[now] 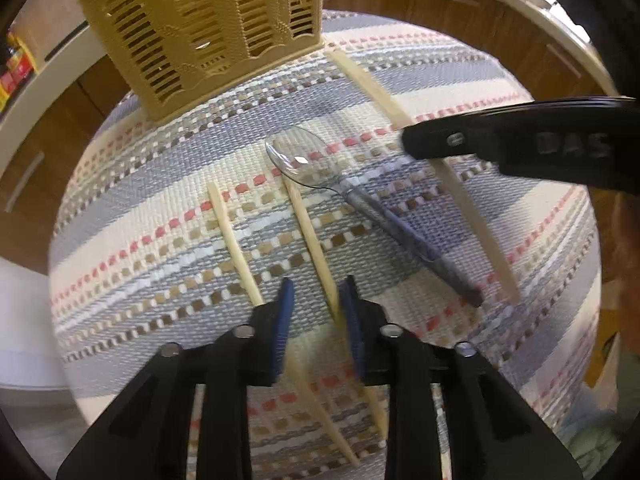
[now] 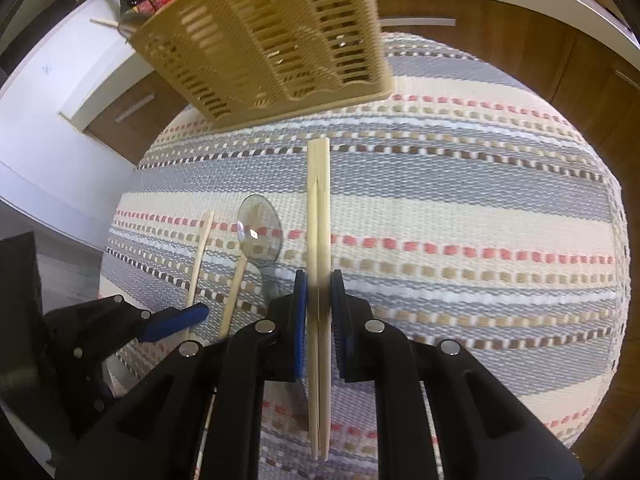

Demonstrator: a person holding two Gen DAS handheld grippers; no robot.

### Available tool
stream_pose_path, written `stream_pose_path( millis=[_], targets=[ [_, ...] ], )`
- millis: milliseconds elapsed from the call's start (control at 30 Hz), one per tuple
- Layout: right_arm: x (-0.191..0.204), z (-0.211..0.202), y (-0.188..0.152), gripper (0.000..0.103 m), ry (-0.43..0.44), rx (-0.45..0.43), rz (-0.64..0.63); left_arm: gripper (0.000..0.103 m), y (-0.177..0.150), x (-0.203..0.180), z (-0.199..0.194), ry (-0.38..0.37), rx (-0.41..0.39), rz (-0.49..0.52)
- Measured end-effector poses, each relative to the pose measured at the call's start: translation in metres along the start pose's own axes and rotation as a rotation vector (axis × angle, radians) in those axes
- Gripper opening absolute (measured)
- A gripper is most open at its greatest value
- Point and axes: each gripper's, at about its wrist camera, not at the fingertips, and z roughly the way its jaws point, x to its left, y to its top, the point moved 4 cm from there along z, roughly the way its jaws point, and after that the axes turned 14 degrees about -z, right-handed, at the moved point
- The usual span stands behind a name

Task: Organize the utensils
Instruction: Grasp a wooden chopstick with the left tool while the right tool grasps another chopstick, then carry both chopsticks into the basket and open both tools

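Woven striped placemat (image 2: 460, 208) on a round table, wood-fronted cabinets (image 2: 500, 32) behind.

Right gripper (image 2: 319, 280): jaws narrow, blue pads clamped on a joined pair of chopsticks (image 2: 318, 208) that runs straight between them, tips pointing toward the holder.

Left gripper (image 1: 316, 292): jaws narrow but not pressed together; a single chopstick (image 1: 310, 232) lies between the pads against the right pad (image 1: 354, 320), the left pad standing clear of it. Contact is blurred; a firm grip cannot be confirmed.

On the mat near the left gripper: a second loose chopstick (image 1: 234, 244) just beside its left finger; a clear plastic spoon (image 1: 304, 160) with a dark handle, bowl toward the holder, to its right.

Beige slotted utensil holder (image 1: 200, 36): upright at the far edge of the mat, well apart from both grippers.
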Motion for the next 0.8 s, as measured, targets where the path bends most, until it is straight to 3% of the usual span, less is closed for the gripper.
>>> stream_pose_path(
  millis=[100,233,333,567,800],
  targets=[
    [-0.008,-0.007,-0.001,0.01,0.005,-0.012,0.016,0.005,0.007,0.004,0.001,0.005,0.009,-0.019],
    [-0.018,-0.018,-0.001,0.01,0.001,-0.026,0.028,0.004,0.013,0.021,-0.003,-0.082,-0.003,-0.109],
    [-0.024,-0.031,0.0,0.01,0.003,-0.052,0.02,0.004,0.017,0.032,-0.011,-0.124,-0.06,-0.165],
    [-0.026,-0.061,0.005,0.01,0.001,-0.144,-0.032,0.004,0.022,0.052,-0.055,-0.223,-0.295,-0.351],
    [-0.021,-0.091,0.014,0.01,0.008,-0.28,-0.094,0.004,0.033,0.067,-0.105,-0.315,-0.526,-0.407]
  ],
)
